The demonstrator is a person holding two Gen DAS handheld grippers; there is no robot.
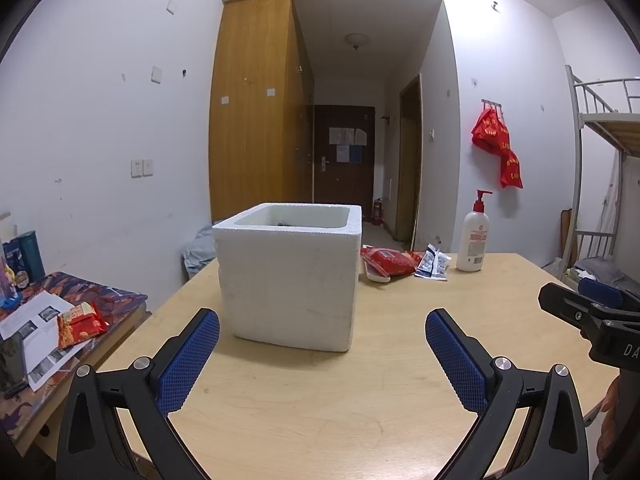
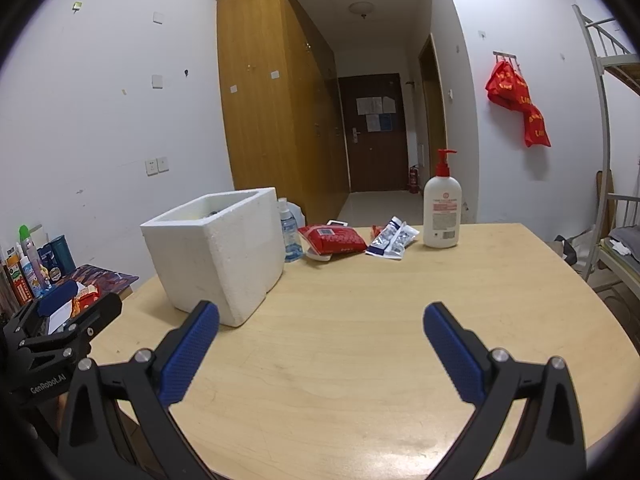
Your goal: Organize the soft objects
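Both released: left claw (image 1: 322, 354) just short of the foam box (image 1: 288, 276); right claw (image 2: 321, 350) empty, red packet (image 2: 334, 240) and blue-white sachets (image 2: 392, 238) on the desk (image 2: 360, 360) well beyond it; stage unsettled, something dark already inside.

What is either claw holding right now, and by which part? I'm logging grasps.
Nothing is held. The left claw and the right claw are both wide open above the table, with nothing between their pads.
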